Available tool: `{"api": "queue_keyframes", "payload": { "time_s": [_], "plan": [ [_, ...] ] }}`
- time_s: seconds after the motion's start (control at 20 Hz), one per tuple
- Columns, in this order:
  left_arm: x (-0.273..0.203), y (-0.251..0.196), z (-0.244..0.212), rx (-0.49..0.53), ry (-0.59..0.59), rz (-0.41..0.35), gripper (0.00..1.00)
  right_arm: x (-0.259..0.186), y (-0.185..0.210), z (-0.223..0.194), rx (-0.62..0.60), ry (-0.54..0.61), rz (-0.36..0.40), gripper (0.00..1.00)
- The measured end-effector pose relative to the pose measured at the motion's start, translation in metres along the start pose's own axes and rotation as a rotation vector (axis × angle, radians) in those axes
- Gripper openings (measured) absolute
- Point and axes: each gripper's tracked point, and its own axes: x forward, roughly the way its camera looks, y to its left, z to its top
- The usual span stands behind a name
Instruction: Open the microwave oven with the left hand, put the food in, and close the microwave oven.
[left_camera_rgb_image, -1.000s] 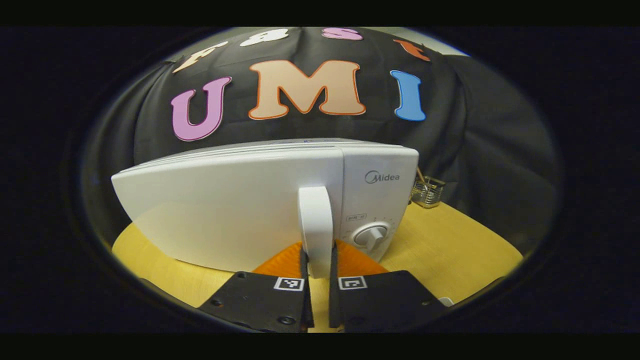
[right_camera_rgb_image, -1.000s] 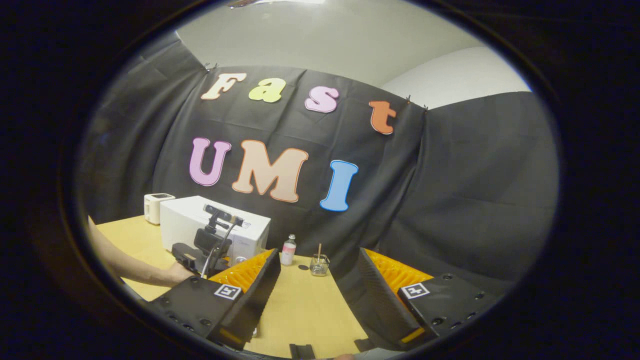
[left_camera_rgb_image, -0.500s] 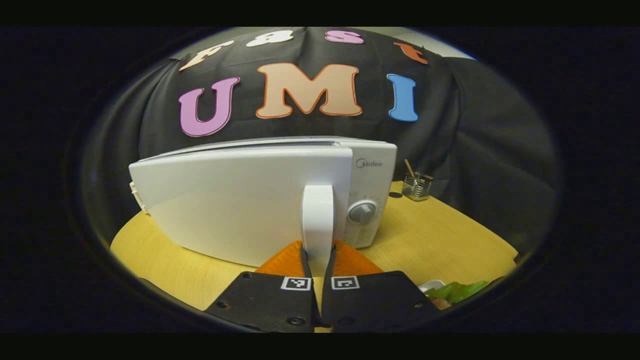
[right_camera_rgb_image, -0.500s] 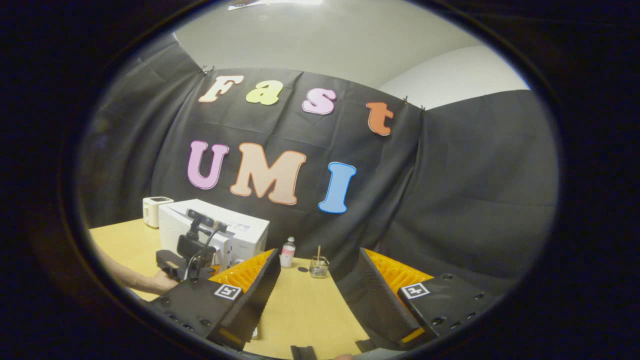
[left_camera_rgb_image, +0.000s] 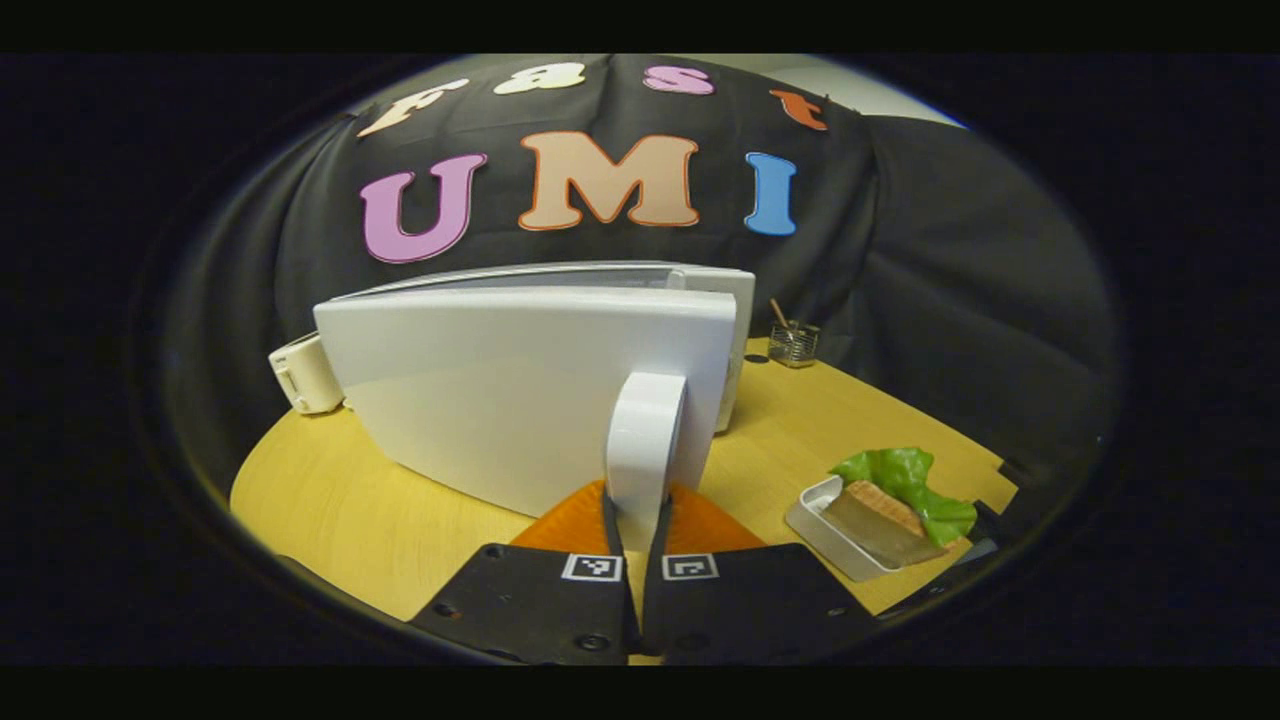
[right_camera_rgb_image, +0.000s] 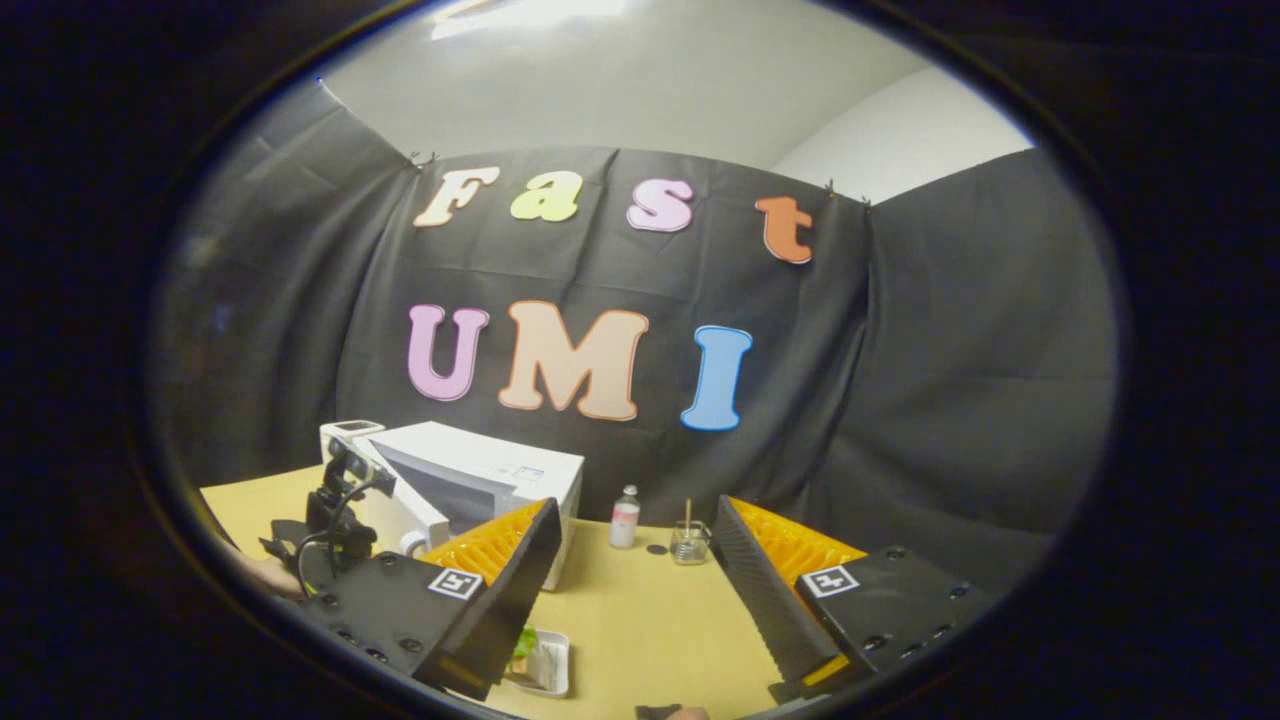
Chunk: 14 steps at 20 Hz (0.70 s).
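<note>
The left tongs (left_camera_rgb_image: 634, 520) pinch the microwave's handle (left_camera_rgb_image: 645, 440), a smooth, white, rounded upright bar, with both fingers pressed against its lower end. The handle sits on the right edge of the door (left_camera_rgb_image: 520, 385), a glossy white slab with curved corners that stands swung out from the microwave (left_camera_rgb_image: 735, 340), whose boxy white body shows behind it. In the right gripper view the door gap shows a dark cavity in the microwave (right_camera_rgb_image: 490, 470), and the left tongs (right_camera_rgb_image: 330, 520), with a hand (right_camera_rgb_image: 268, 577) behind them, stand at its near left.

The food (left_camera_rgb_image: 900, 495), a crinkled green leaf beside a brown slab, lies in a shallow white rectangular tray (left_camera_rgb_image: 815, 520) on the pale wooden bench (left_camera_rgb_image: 800, 430), near and right of the door, apart from it. Bare bench lies between the tray and the microwave.

The right tongs (right_camera_rgb_image: 635, 590) are spread wide above the bench with nothing between their ribbed pads. Far off stand a small bottle (right_camera_rgb_image: 625, 517) and a glass jar (right_camera_rgb_image: 688, 541) holding a stick, near the cloth wall. A small white appliance (left_camera_rgb_image: 303, 372) sits at the far left.
</note>
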Motion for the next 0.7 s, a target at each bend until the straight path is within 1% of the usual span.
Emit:
{"api": "queue_keyframes", "payload": {
  "time_s": [0.25, 0.3, 0.35, 0.5, 0.7],
  "plan": [
    [-0.036, 0.021, -0.017, -0.002, 0.007, 0.03, 0.0, 0.011, 0.034, -0.015, 0.039, 0.021, 0.072, 0.97],
    [-0.042, 0.027, -0.02, -0.001, 0.013, 0.04, 0.02, 0.013, 0.039, -0.016, 0.047, 0.02, 0.081, 0.97],
    [-0.048, 0.032, -0.022, -0.004, 0.016, 0.052, 0.0, 0.015, 0.044, -0.017, 0.05, 0.02, 0.088, 0.97],
    [-0.069, 0.05, -0.032, -0.02, 0.034, 0.098, 0.0, 0.019, 0.057, -0.03, 0.055, 0.036, 0.115, 0.97],
    [-0.089, 0.074, -0.041, -0.035, 0.05, 0.162, 0.01, 0.02, 0.075, -0.054, 0.073, 0.091, 0.144, 0.97]
  ]
}}
